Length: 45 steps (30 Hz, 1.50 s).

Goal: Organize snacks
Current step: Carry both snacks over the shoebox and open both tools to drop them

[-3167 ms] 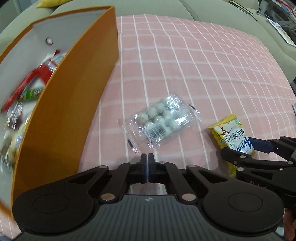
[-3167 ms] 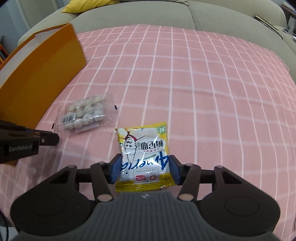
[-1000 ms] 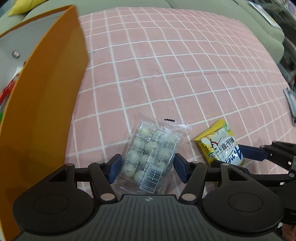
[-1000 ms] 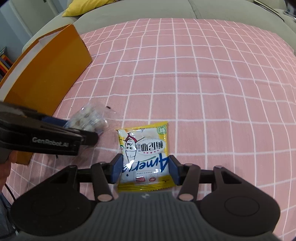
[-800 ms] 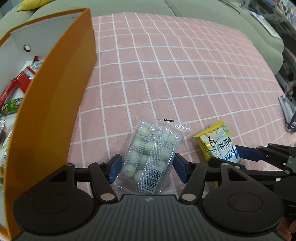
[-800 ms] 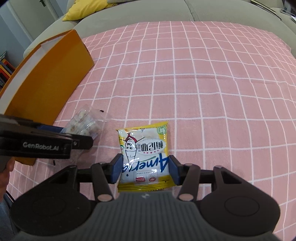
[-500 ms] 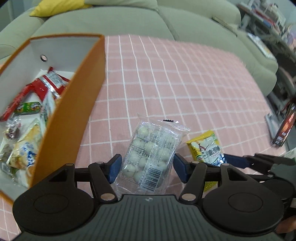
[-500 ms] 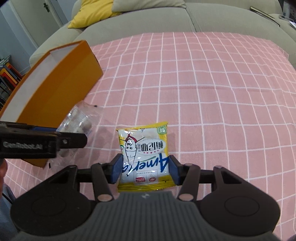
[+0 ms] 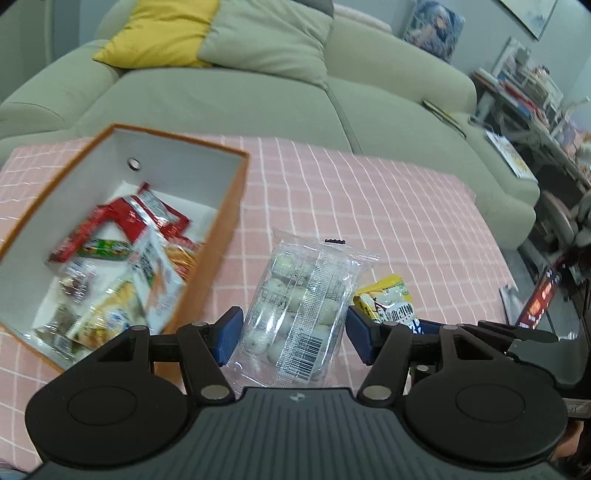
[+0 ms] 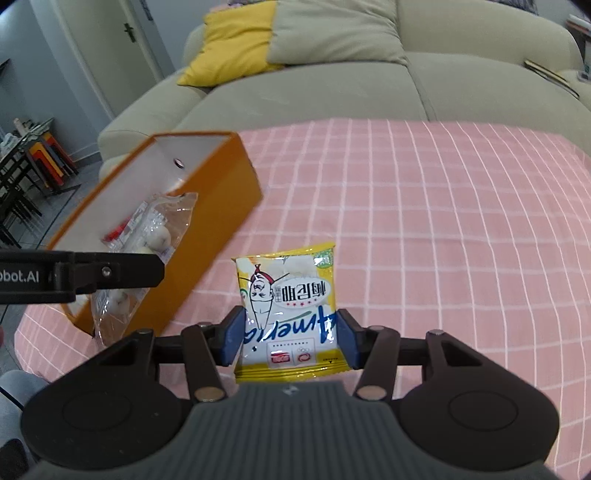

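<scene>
My left gripper is shut on a clear pack of white round candies, held in the air to the right of the orange box. The box has white inner walls and holds several snack packets. My right gripper is shut on a yellow snack packet with blue lettering, lifted above the pink checked cloth. In the right wrist view the left gripper's finger and the candy pack show in front of the orange box. The yellow packet also peeks out at the right in the left wrist view.
A pale green sofa with a yellow cushion runs behind the cloth-covered surface. Shelves and clutter stand at the far right; chairs and a door lie to the left.
Both grippers have risen with their packs off the cloth. The left one has tilted up and swung toward the box, whose inside now shows. Grips are unchanged.
</scene>
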Tool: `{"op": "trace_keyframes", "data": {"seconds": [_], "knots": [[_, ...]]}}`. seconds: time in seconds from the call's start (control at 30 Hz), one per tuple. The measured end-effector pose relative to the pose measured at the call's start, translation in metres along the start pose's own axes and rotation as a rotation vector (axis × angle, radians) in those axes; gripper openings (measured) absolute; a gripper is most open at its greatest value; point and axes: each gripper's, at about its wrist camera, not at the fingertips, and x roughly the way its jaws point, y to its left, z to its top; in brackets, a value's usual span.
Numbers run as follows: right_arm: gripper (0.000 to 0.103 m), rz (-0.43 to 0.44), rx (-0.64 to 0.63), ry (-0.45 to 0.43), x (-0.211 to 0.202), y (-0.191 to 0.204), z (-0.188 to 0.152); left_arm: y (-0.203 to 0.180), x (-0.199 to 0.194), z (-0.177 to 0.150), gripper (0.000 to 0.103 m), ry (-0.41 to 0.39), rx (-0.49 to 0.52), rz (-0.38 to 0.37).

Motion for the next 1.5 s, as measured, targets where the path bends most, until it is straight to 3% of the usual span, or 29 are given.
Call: {"op": "trace_keyframes", "data": {"seconds": [0.47,0.63,0.9,1.2,1.5], "knots": [[0.051,0.113,-0.121,-0.064,-0.004,0.062,0.057,0.069,-0.053,0.038,0.07,-0.142,-0.053,0.094],[0.051,0.163,-0.185,-0.082,0.006,0.095,0.084,0.091,-0.061,0.054,0.07,-0.152,-0.059,0.132],[0.05,0.179,-0.326,-0.065,0.042,0.146,0.113,0.12,-0.037,0.066,0.07,-0.085,-0.077,0.173],[0.05,0.089,-0.552,-0.015,0.109,0.177,0.137,0.156,0.008,0.071,0.07,0.047,-0.101,0.237],[0.05,0.037,-0.688,0.076,0.169,0.189,0.14,0.172,0.054,0.071,0.07,0.162,-0.067,0.282]]}}
